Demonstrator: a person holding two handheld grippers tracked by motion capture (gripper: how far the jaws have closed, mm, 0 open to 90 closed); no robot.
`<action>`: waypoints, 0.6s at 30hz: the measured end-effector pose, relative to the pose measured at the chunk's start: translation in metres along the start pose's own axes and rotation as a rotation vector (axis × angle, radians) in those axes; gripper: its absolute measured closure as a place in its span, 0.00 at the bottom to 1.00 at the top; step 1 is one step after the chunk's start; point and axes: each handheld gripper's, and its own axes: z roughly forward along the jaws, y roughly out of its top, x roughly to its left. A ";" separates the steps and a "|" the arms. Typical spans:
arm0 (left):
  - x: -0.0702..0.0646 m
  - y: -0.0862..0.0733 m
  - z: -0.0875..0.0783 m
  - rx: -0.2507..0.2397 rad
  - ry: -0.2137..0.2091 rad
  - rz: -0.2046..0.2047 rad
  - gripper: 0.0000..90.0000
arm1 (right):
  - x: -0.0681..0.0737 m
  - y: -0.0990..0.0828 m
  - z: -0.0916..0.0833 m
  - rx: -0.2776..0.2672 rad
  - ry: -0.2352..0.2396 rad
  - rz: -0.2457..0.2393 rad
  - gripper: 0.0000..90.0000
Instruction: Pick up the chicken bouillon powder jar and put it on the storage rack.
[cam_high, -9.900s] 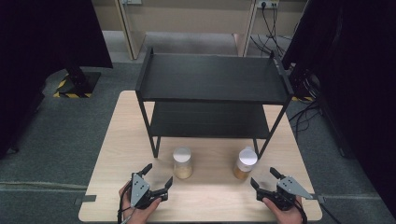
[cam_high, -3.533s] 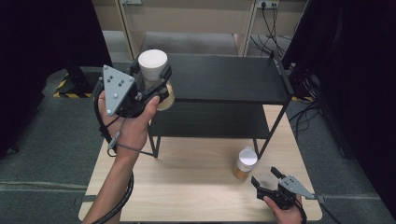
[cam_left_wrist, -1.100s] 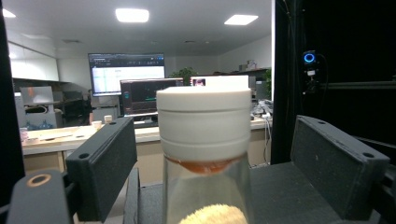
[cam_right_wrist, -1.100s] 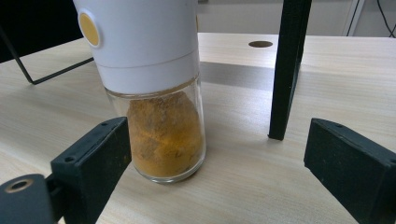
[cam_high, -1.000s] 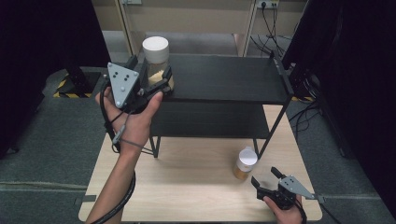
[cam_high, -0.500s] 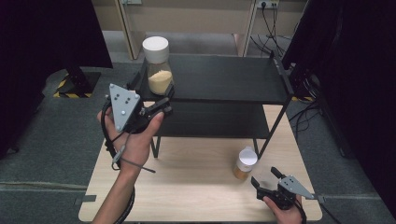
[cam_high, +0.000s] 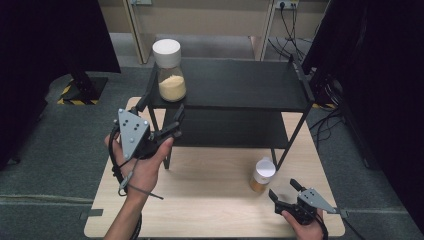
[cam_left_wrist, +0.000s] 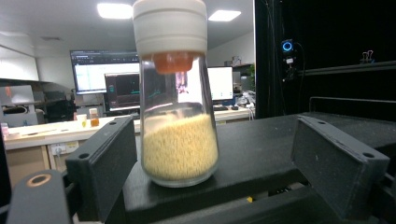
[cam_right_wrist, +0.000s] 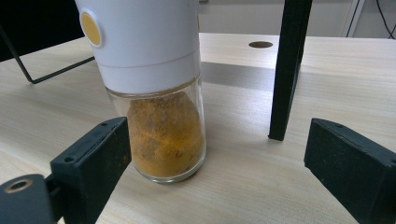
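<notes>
A clear jar (cam_high: 170, 70) with a white lid and pale yellow grains stands upright on the front left corner of the black rack's top shelf (cam_high: 240, 85). My left gripper (cam_high: 162, 119) hangs open below and in front of that corner, apart from the jar. In the left gripper view the jar (cam_left_wrist: 177, 116) stands beyond the spread jaws of the left gripper (cam_left_wrist: 215, 140). A second jar (cam_high: 262, 175), white-lidded with orange-brown powder, stands on the table by the rack's front right leg. My right gripper (cam_high: 284, 189) rests open just in front of it; the right gripper view shows this jar (cam_right_wrist: 159, 93) ahead of the left jaw of the right gripper (cam_right_wrist: 217, 144), untouched.
The two-tier black rack stands mid-table, with its lower shelf (cam_high: 235, 130) bare. Its thin front right leg (cam_right_wrist: 285, 70) rises close beside the powder jar. The wooden table (cam_high: 210, 200) has bare room in front of the rack. Cables (cam_high: 330, 90) lie on the floor at the right.
The left gripper has drawn back and down from the grain jar, which stays on the top shelf. The right gripper and the powder jar have not moved.
</notes>
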 end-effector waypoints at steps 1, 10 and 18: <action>0.000 -0.003 -0.001 -0.002 -0.003 -0.001 0.16 | 0.000 0.000 0.000 0.000 0.000 0.000 0.08; -0.001 -0.027 -0.014 0.026 -0.020 -0.021 0.15 | 0.000 0.000 0.000 0.001 0.000 -0.004 0.08; -0.006 -0.051 -0.024 0.052 -0.046 -0.014 0.15 | 0.000 0.000 0.000 0.000 0.000 -0.004 0.08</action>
